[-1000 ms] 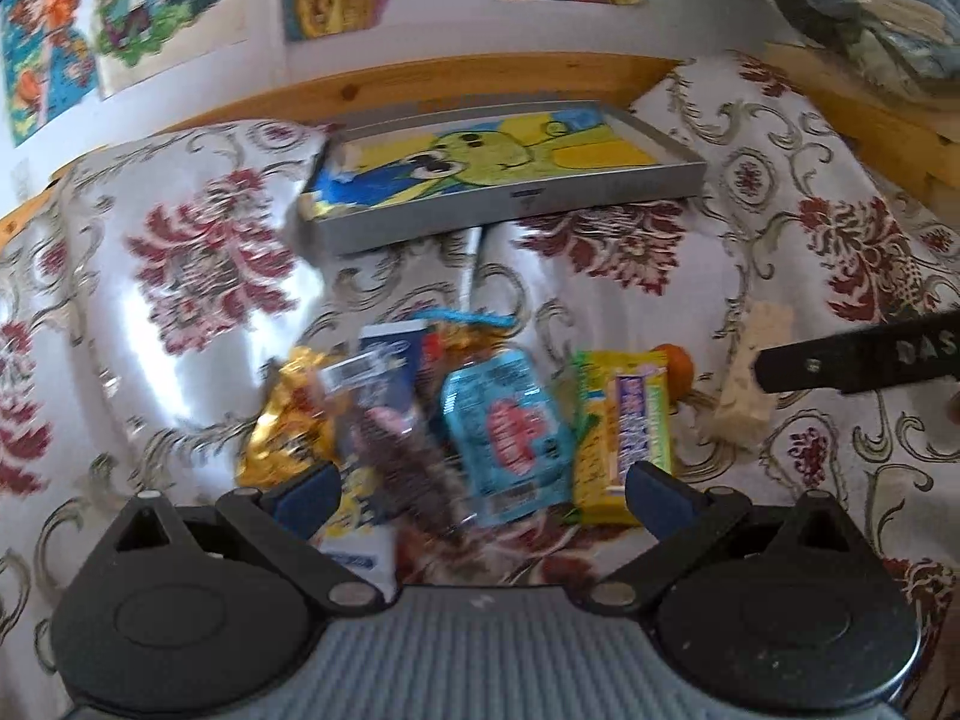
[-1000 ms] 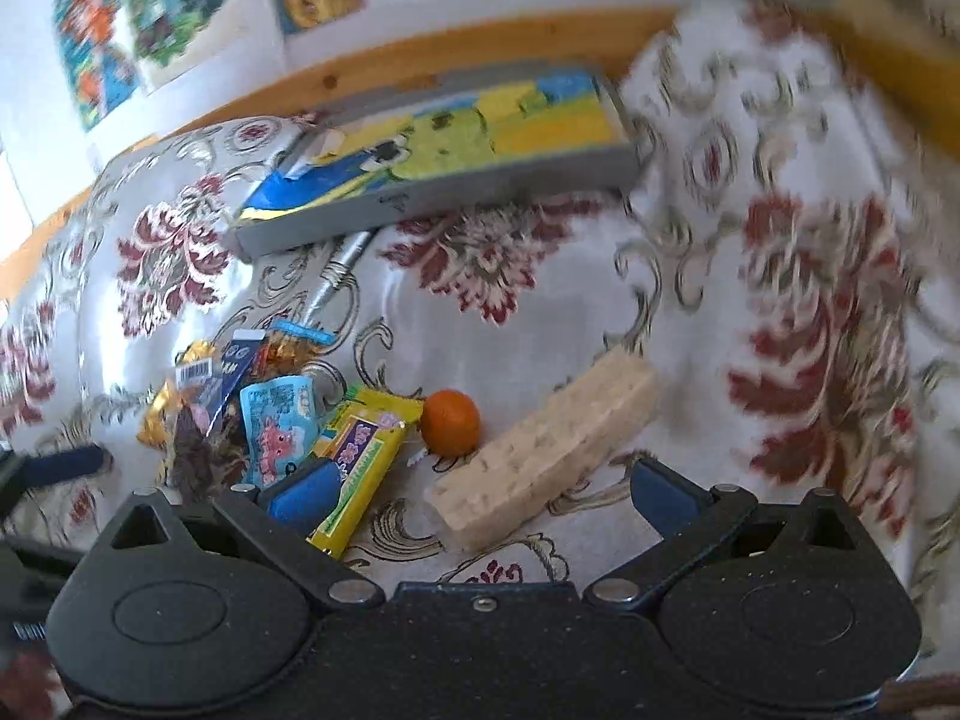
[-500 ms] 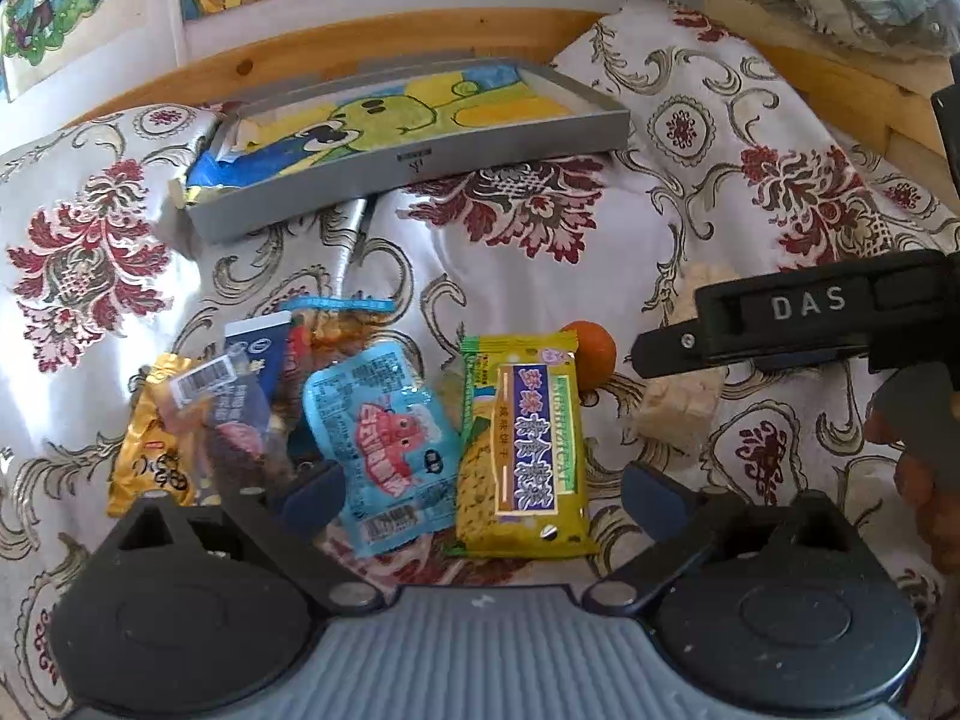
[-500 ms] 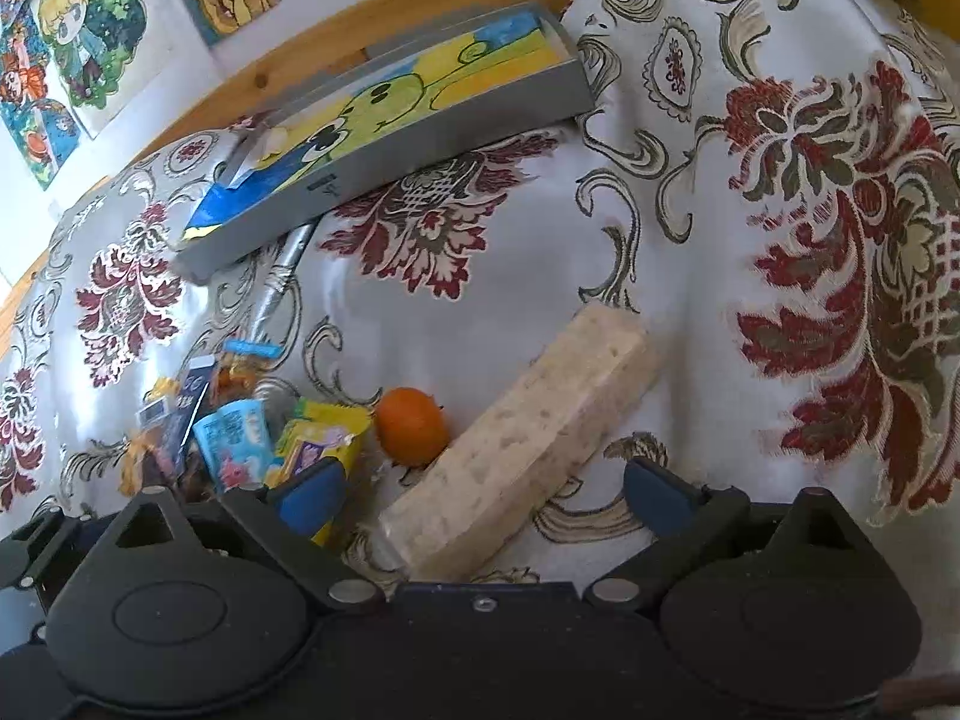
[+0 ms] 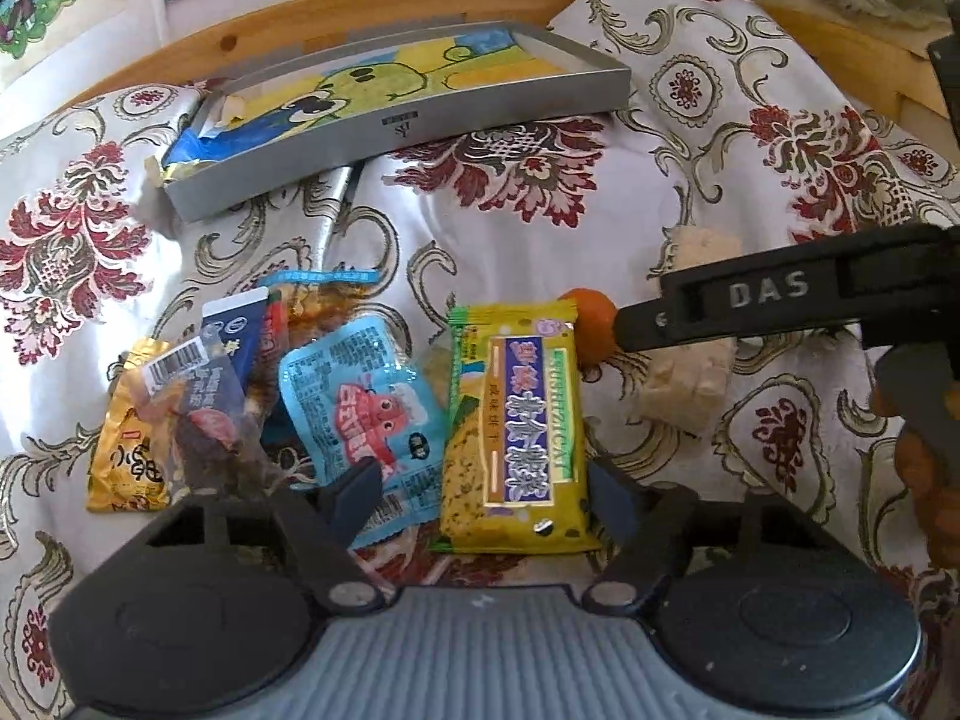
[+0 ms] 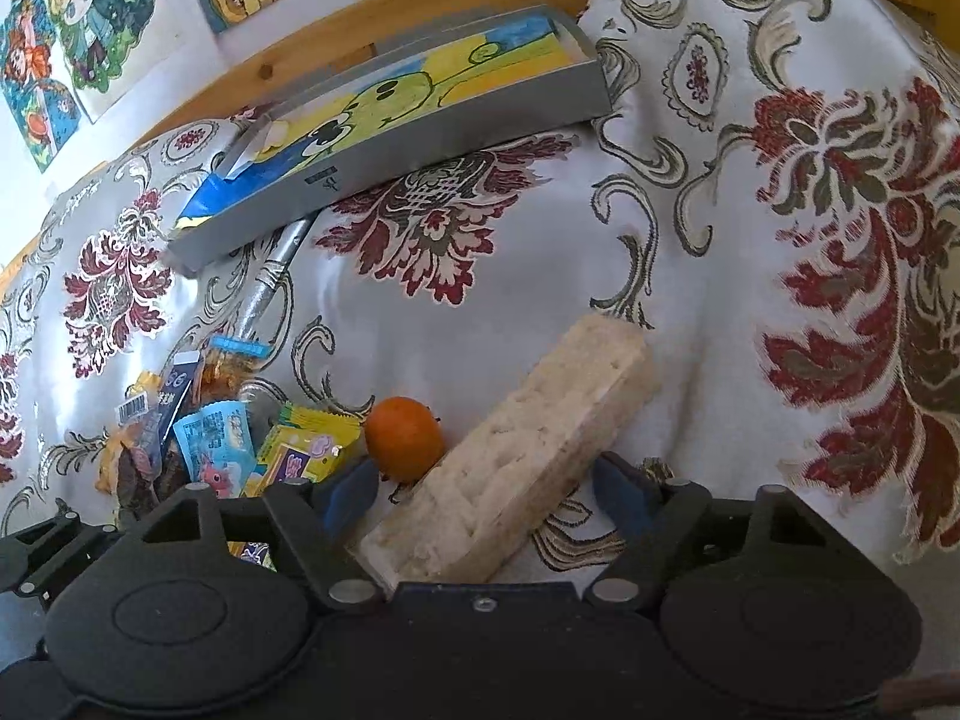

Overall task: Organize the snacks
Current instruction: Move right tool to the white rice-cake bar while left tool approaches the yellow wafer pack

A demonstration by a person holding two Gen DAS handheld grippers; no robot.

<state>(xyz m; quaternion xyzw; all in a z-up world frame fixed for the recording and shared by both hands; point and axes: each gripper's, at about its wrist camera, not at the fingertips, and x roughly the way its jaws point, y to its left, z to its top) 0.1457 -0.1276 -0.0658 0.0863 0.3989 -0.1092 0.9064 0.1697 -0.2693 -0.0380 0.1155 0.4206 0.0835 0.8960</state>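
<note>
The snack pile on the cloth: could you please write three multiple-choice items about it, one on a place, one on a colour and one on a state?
1. Where does the orange fruit lie?
A. inside the grey tray
B. between the yellow packet and the pale bar
C. on top of the blue packet

2. What colour is the packet with the red cartoon figure?
A. light blue
B. green
C. black

3. How does the right gripper stand?
A. shut on the bar
B. shut on the fruit
C. open, with one end of the bar between its fingers

Answers:
1 B: the fruit sits beside the yellow packet on one side and the pale bar on the other, far from the tray.
2 A: the blue packet is light blue.
3 C: both fingers stand apart from the bar.
</note>
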